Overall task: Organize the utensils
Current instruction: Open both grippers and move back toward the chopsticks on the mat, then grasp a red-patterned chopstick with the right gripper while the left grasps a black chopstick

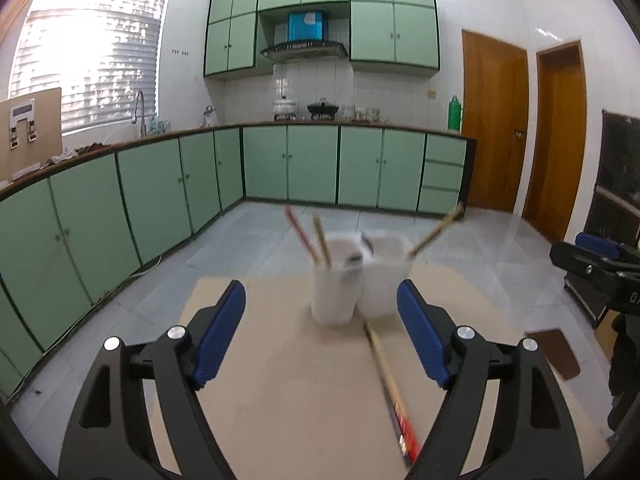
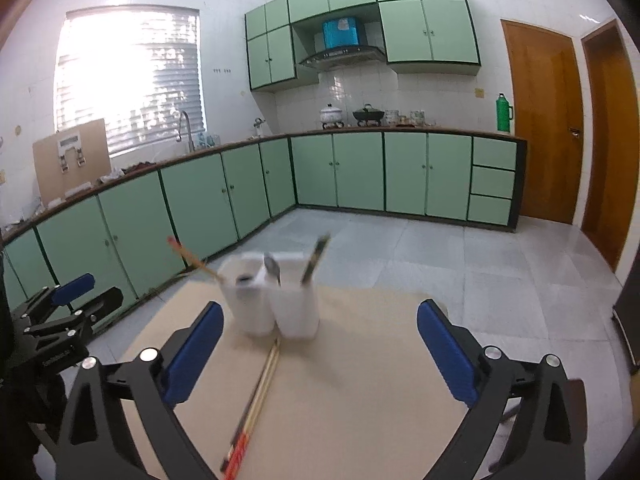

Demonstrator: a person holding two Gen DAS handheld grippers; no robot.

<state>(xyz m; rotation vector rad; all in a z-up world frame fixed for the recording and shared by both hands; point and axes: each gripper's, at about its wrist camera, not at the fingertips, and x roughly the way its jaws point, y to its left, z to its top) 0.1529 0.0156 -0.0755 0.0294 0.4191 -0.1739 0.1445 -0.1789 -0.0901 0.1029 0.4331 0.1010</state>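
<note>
Looking ahead along both tools, we see two white cups (image 1: 352,280) standing side by side, touching, at about 12 o'clock on the tan counter (image 1: 280,380). Some sticks and a spoon already stand in them. A pair of chopsticks (image 2: 256,400) lies flat on the counter, one end just in front of the cups and the red end (image 1: 408,436) near us, at 6 o'clock.

Our left gripper (image 1: 320,332) has its fingers wide apart and holds nothing. Our right gripper (image 2: 320,352) is wide too, and empty.

We think the chopsticks are light, thin and stiff. They look smooth, so they may roll or slip. We would pinch both sticks together near the middle, across their length, so they do not tip.
</note>
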